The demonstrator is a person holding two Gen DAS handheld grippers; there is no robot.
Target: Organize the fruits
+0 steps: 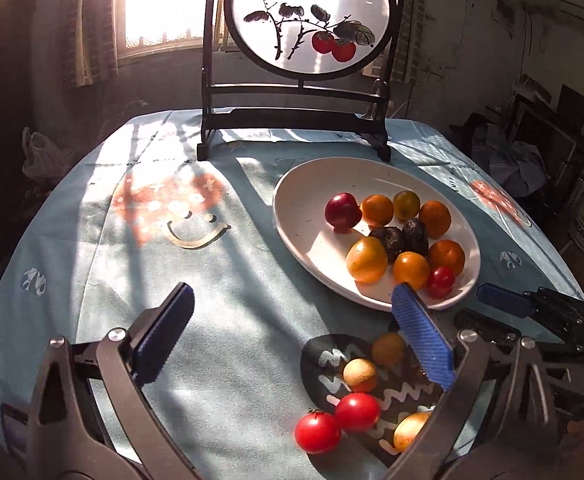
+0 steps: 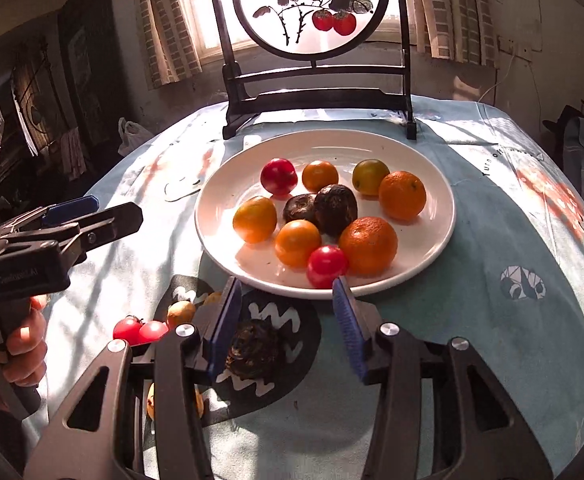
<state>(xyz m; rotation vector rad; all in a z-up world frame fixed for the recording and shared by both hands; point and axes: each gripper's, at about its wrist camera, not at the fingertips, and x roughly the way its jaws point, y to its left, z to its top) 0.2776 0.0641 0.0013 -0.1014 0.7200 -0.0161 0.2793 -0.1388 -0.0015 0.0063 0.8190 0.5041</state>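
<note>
Sunlit tablecloth [image 2: 472, 320] carries a white plate [image 2: 432, 240] of fruit at frame centre. Right gripper [image 2: 288, 320] stands part-open and empty over a dark fruit [image 2: 254, 354] at lower centre; left gripper [image 1: 292, 320] gapes wide, empty. Centre that fruit between the pads, then close gently.

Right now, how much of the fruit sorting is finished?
Most of it looks done: about ten fruits already sit on the white plate. In hand: nothing, both sets of fingers are open and empty, the left gripper and the right gripper. Left on the tablecloth: two red tomatoes, a few yellowish fruits and a dark fruit near the right gripper.
</note>
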